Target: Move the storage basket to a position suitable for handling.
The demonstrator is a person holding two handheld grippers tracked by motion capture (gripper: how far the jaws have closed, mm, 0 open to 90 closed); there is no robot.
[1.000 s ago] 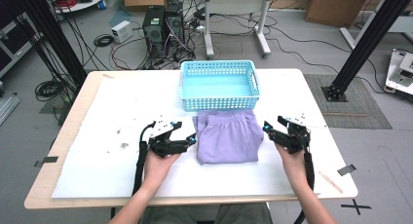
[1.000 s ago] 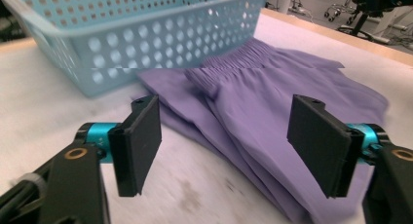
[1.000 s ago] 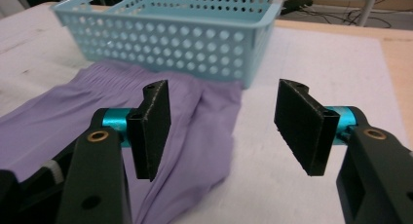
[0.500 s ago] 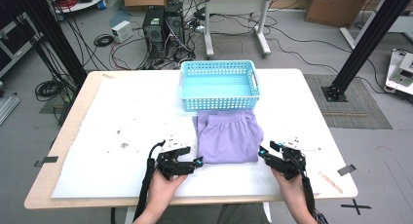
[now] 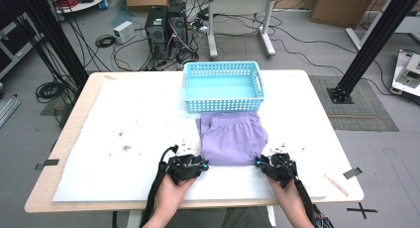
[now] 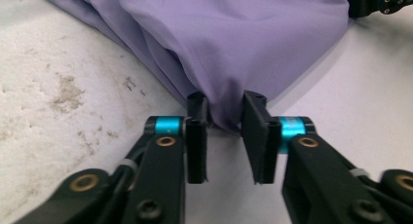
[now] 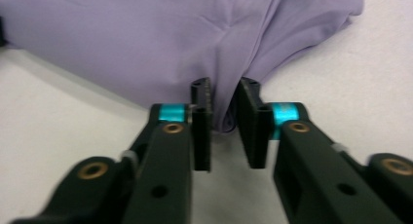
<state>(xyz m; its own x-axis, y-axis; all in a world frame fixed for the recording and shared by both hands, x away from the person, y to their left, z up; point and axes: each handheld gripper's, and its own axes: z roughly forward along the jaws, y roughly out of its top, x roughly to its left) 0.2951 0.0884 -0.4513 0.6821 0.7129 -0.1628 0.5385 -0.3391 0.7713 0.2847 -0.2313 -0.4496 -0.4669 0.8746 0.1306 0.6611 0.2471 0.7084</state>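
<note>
On the white-covered rectangular wooden table (image 5: 138,139), the step in hand looks like taking hold of the folded lilac cloth garment (image 5: 232,138) by its two near corners, one gripper to each. At about seven o'clock of the garment, the left black two-jaw gripper (image 5: 202,165) sits at the near left corner; in the left gripper view (image 6: 224,112) its jaws stand apart with a bunch of the fabric's edge lying between them, touching the left jaw, not yet pinched flat. At about five o'clock, the right black two-jaw gripper (image 5: 259,161) meets the near right corner; in the right gripper view (image 7: 225,98) its jaws are likewise apart, a fold of cloth between them. The garment lies flat at the table's middle, its far edge just beside the light blue perforated plastic basket (image 5: 257,82) at twelve o'clock, which seems empty. The next move, I judge, calls for both pairs of jaws to close firmly on the cloth before any lift, so neither corner slips. Counted: one garment, one basket, two grippers, one table.
</note>
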